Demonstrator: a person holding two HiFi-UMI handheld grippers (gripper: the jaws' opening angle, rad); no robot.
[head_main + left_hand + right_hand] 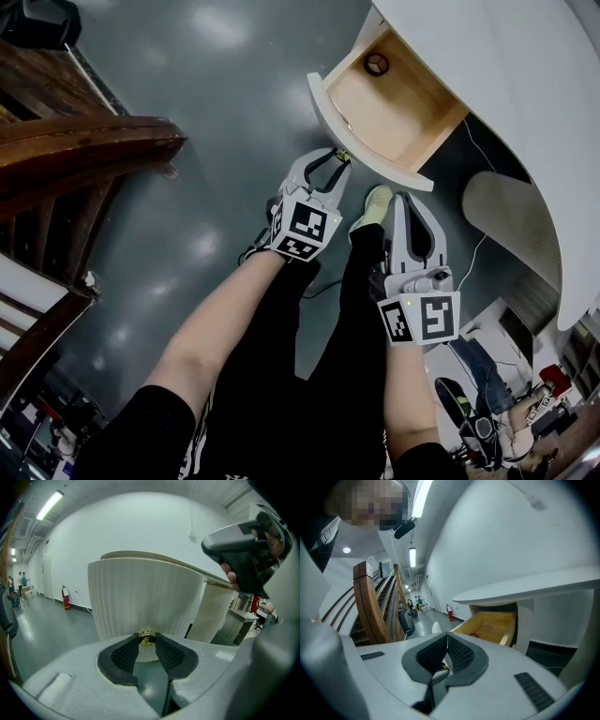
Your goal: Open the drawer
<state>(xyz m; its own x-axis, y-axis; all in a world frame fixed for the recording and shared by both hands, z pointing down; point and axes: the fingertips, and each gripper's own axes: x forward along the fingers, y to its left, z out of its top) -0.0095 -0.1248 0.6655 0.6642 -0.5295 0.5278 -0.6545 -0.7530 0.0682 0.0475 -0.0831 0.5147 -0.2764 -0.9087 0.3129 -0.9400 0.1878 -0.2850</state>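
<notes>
Already open, the ribbed white drawer (398, 108) with brass knob (146, 638) is wood-lined.

The drawer (398, 112) lies at one o'clock, its knob (146, 638) between the left gripper's (337, 162) jaws. The right gripper (405, 202) sits at four o'clock of it, and the staircase (84, 150) at nine.

The white desk (525, 84) runs off the head view's top and right edges, the small dark ring (376, 64) in the drawer's (394, 108) back corner is too small to name (likewise two marks (487, 626) on its floor), and the left gripper (147, 635), closed on the brass knob (146, 639), covers its sides.
</notes>
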